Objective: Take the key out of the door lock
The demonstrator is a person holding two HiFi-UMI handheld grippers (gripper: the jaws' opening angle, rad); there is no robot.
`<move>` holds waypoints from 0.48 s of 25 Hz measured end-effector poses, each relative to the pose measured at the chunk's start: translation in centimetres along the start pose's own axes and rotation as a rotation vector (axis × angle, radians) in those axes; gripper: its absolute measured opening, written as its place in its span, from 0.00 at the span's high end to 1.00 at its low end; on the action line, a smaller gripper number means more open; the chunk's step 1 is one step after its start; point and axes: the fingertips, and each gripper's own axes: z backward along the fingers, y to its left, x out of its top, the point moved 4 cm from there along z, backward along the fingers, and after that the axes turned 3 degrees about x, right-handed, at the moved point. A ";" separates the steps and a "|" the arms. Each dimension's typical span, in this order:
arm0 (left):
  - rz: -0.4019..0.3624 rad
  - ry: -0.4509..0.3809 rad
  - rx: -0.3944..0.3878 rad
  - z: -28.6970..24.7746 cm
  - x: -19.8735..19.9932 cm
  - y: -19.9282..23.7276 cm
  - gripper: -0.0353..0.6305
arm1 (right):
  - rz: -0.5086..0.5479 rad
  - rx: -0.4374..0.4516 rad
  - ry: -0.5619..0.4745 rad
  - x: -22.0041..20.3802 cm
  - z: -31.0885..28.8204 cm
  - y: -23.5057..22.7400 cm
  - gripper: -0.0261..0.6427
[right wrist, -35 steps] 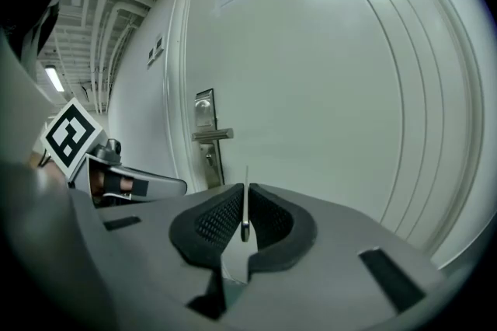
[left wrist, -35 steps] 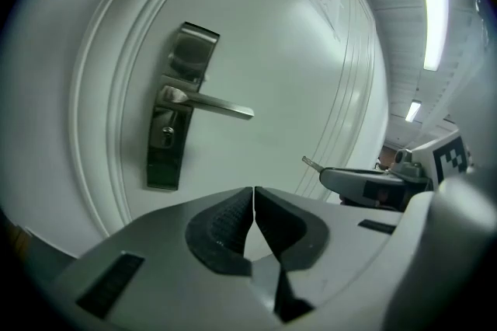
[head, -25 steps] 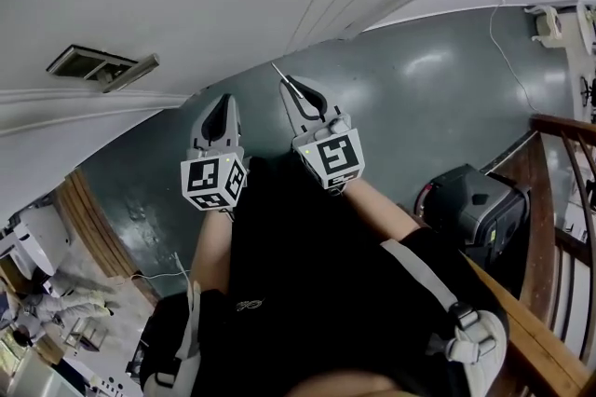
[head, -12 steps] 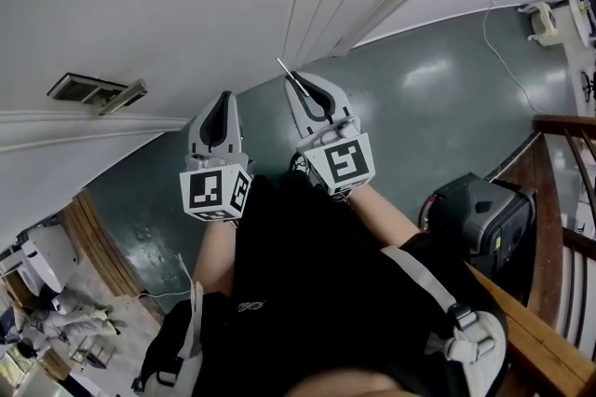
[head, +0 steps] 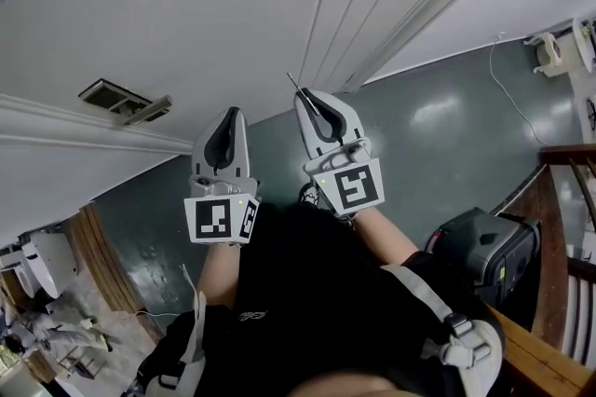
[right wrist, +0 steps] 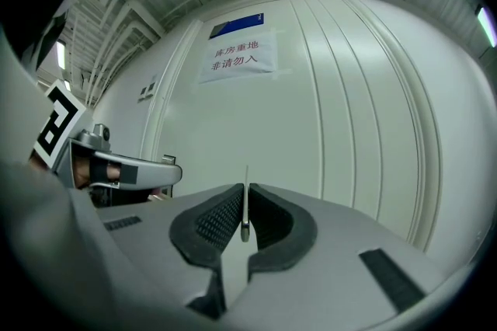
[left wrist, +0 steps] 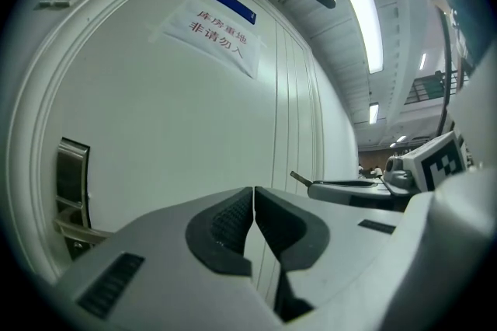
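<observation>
Right gripper [right wrist: 245, 196] is pinched narrow on the key [right wrist: 245, 207], blade edge-on, free in the air just in front of the door [right wrist: 326, 112] and pointing at it. Left gripper [left wrist: 254, 205] is closed on nothing and also faces the door. Risk: the pads only grip a thin flat strip, so a bump against the door could pivot the key out and drop it. Versus a second ago, more of the door fills the head view, both grippers sit lower, and the pinch is unchanged.

We wear a black top [head: 298, 293] crossed by pale grey straps [head: 424, 279], and our left tool [head: 232, 112] and right tool [head: 304, 95] are light-grey shells with black ribbed pads [right wrist: 215, 224], each carrying a white cube [head: 222, 220] of black square markers at its back.
</observation>
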 end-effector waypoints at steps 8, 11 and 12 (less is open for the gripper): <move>-0.024 -0.069 0.010 1.7 3.0 0.9 0.91 | 0.042 0.011 -0.089 3.8 -0.1 1.5 0.91; -0.019 -0.086 0.004 2.3 3.7 1.0 0.91 | 0.050 0.007 -0.102 4.9 0.3 1.9 0.91; -0.015 -0.089 0.000 2.5 3.8 1.1 0.91 | 0.047 0.007 -0.105 5.2 0.5 2.0 0.91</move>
